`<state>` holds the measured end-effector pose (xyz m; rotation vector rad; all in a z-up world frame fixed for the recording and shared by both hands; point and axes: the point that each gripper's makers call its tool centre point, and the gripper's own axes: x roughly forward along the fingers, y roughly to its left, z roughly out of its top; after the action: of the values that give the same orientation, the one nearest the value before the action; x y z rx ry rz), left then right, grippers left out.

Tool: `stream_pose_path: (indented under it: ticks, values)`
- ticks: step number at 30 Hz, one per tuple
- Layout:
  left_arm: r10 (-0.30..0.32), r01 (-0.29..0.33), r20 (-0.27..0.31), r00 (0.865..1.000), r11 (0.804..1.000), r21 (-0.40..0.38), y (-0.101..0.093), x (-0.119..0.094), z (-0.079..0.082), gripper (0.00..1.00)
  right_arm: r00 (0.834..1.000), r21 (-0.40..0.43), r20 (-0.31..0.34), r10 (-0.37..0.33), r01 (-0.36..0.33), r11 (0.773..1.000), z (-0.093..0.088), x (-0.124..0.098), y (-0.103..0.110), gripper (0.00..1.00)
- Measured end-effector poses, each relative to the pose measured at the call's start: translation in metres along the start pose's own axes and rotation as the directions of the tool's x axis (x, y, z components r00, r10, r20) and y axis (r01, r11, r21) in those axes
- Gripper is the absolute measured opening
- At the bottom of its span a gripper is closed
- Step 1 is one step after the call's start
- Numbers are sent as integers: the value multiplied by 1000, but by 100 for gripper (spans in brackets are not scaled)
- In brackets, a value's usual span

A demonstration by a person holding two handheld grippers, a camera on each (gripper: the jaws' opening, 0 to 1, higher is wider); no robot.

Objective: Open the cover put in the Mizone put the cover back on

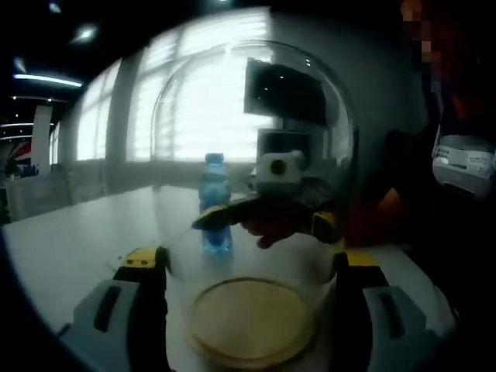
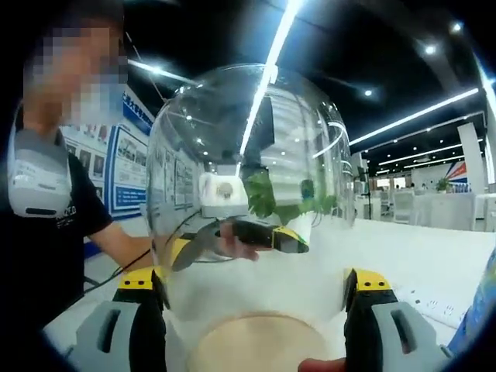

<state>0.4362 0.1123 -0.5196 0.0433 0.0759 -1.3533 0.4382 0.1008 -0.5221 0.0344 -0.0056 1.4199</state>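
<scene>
A clear glass dome cover [image 1: 248, 139] stands between my left gripper's [image 1: 252, 267] yellow-tipped jaws, which press on its two sides. Under it lies a round wooden base [image 1: 252, 322]. A blue Mizone bottle [image 1: 215, 205] stands upright on the white table beyond, seen through the glass. In the right gripper view the same dome [image 2: 248, 178] sits between my right gripper's [image 2: 252, 287] jaws, above the wooden base [image 2: 256, 345]. Each gripper shows through the glass from the opposite side. I cannot tell whether the dome rests on the base or is lifted off it.
The white table [image 1: 77, 240] spreads to the left of the dome. A person in a dark shirt [image 2: 46, 225] stands close behind the grippers. A white power strip [image 2: 434, 304] lies on the table at the right. A blue shape [image 2: 482, 310] is at the right edge.
</scene>
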Motion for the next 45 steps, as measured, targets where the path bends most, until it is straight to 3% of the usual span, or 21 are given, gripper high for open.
stream_pose_path:
  ticks: [13,21,33,45]
  values:
    - [7,-7,-5,1000,1000,-27,0,3,1,76,1000,23,10,0,0,1000,0,-2,-2,90]
    - [8,-7,38,999,999,-31,-5,0,19,75,999,52,45,6,-8,999,13,-3,2,90]
    - [11,-12,7,1000,1000,24,-17,-1,30,75,1000,0,22,14,-14,1000,24,-5,14,90]
    - [13,-10,-64,998,998,56,-29,2,27,75,998,-38,-59,16,-18,999,23,-10,25,90]
